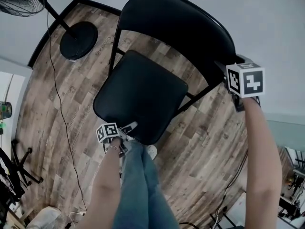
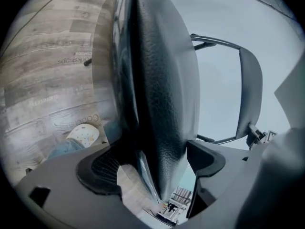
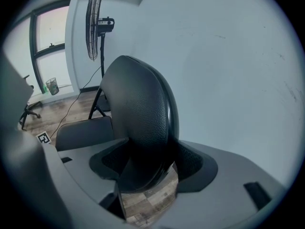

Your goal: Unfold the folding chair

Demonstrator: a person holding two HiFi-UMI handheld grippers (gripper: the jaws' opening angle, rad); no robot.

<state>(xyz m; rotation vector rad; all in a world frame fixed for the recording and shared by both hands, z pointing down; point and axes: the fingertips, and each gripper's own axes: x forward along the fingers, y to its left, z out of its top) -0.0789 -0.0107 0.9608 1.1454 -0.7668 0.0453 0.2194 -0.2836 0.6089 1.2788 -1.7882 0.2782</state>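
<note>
While a pedestal fan (image 1: 78, 41) stands on its round base at the far left of the head view, with a thin cable (image 1: 59, 113) trailing down across the wood-pattern floor (image 1: 62, 142), the black folding chair (image 1: 143, 94) stands just right of it, near the grey wall (image 1: 267, 23).

At the near left corner of the chair, the left hand-held gripper (image 1: 126, 129) reaches in at the front edge of the seat (image 2: 162, 80). Its own view shows the padded seat edge between the jaws. They stand open: floor shows in a gap between the left pad and the seat, and the right pad sits just beside the padding. Below the seat in that view lies a white perforated shoe (image 2: 83, 135), and in the head view the person's legs in jeans (image 1: 140, 185) are right against the seat's front.

From the head view the seat lies swung down, out in front of the backrest (image 3: 138, 109), with the dark metal frame running along both sides.

Farther right, the right hand-held gripper (image 3: 150, 163) is closed on the end of the backrest; the rounded pad fills the space between both jaws, touching each. Its marker cube (image 1: 245, 79) sits at the backrest's right end.
</note>
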